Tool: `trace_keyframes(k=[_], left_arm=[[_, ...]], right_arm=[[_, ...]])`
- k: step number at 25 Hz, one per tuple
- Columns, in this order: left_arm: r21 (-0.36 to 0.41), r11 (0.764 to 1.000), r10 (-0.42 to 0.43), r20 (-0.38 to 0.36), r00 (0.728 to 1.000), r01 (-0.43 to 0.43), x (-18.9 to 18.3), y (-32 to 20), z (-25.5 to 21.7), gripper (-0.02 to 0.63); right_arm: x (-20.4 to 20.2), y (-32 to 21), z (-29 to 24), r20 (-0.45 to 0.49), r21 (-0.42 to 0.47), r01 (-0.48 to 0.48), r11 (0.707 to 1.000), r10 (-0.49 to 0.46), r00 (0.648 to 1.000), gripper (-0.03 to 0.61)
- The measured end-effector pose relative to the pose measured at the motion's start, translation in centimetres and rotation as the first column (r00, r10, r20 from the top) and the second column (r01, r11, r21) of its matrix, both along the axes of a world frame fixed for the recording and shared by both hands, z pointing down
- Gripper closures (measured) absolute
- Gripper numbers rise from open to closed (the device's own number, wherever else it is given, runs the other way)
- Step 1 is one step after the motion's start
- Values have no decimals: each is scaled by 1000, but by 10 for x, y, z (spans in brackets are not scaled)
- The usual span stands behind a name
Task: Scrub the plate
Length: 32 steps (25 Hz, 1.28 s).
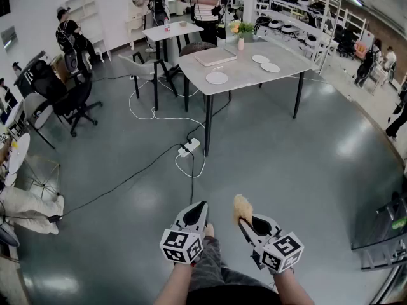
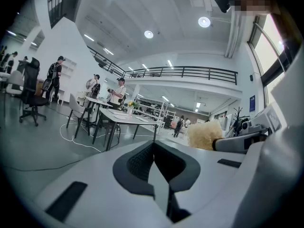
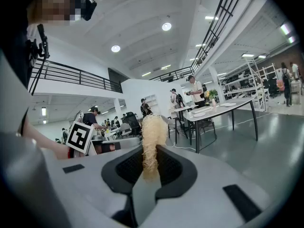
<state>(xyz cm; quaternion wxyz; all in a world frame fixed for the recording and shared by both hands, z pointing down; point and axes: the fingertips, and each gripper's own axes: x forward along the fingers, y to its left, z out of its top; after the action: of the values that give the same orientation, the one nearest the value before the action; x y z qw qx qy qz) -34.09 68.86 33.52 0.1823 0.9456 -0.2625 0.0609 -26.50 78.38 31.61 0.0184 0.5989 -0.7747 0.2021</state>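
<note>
The right tongs point(image 1: 245, 224) clench a fibrous scrub pad point(image 1: 241, 206); the left tongs point(image 1: 201, 207) are clenched on nothing. The plate point(image 1: 217, 77) lies on the bench point(image 1: 245, 75), well apart. Likely rigid, slick, breakable: steady it at the rim.

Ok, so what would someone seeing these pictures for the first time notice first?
Most likely the fluffy yellow scrubber pinched in the right tongs at the bottom of the head view, next to the left tongs, which are shut on nothing. Then the grey table far ahead across the floor, with white plates on it and people standing behind.
</note>
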Motion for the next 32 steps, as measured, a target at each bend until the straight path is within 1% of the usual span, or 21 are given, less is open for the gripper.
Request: trace_keyframes(k=[3, 5, 9, 14, 19, 23, 26, 32], left_arm=[[10, 1000, -7, -11, 1000, 8, 17, -27, -5, 600], [19, 1000, 3, -7, 1000, -2, 28, -48, -7, 600], [-6, 1000, 14, 10, 1000, -14, 43, -96, 1, 600], [-4, 999, 37, 5, 999, -37, 63, -153, -1, 600], [-27, 998, 56, 10, 998, -56, 78, -201, 4, 600], [-39, 997, 62, 5, 998, -61, 82, -237, 10, 600], [-39, 997, 64, -7, 998, -64, 86, -261, 6, 600], [-44, 995, 86, -9, 996, -86, 91, -277, 16, 600]], right_arm=[[13, -28, -1, -12, -10, 16, 1000, -16, 1000, 508], [20, -52, -1, -33, -14, 30, 999, -31, 999, 508], [33, -102, -2, -41, -23, 34, 999, -35, 999, 508], [53, -160, -1, -41, -24, 11, 1000, -12, 999, 508], [67, -210, 2, -23, -37, -17, 999, 16, 1000, 508], [73, -243, 6, -20, -51, -30, 998, 29, 999, 508], [76, -265, 0, -17, -39, -38, 999, 37, 999, 508], [73, -287, 13, -20, -54, -38, 998, 37, 999, 508]])
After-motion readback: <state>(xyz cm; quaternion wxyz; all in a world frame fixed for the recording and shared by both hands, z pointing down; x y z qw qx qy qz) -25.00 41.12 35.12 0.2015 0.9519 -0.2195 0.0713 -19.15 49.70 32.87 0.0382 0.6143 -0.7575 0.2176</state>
